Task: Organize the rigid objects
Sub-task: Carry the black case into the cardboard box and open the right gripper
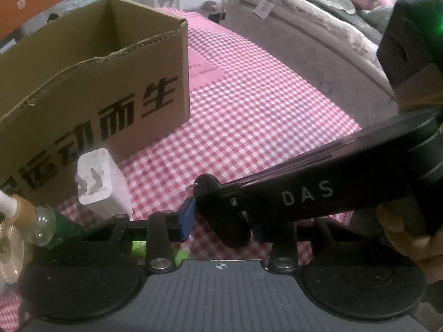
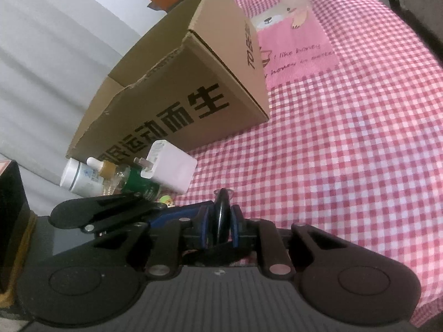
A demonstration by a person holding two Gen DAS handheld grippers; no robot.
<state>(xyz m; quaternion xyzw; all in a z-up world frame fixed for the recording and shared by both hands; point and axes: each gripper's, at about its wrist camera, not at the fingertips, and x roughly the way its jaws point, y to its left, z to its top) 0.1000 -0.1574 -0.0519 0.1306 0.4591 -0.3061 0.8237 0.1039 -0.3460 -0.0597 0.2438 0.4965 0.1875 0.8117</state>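
An open cardboard box [image 1: 105, 83] with black characters stands on the pink checked cloth; it also shows in the right wrist view [image 2: 193, 96]. A white plug adapter [image 1: 102, 182] lies by its front, also visible in the right wrist view [image 2: 171, 166]. My right gripper [image 2: 220, 227] is shut on a thin black round object [image 2: 221, 215] with a small metal ring at its top. In the left wrist view the right gripper [image 1: 221, 210] crosses low between the blue pads of my open left gripper [image 1: 221, 224]. A green dropper bottle [image 2: 138, 182] and a white bottle [image 2: 80, 177] lie beside the adapter.
The pink checked cloth [image 2: 346, 152] carries a pink bear patch [image 2: 293, 47] behind the box. A dark box [image 2: 11, 207] stands at the left. Bedding [image 1: 304, 8] is piled beyond the cloth's far edge. A small green and yellow item [image 2: 166, 200] lies by the bottles.
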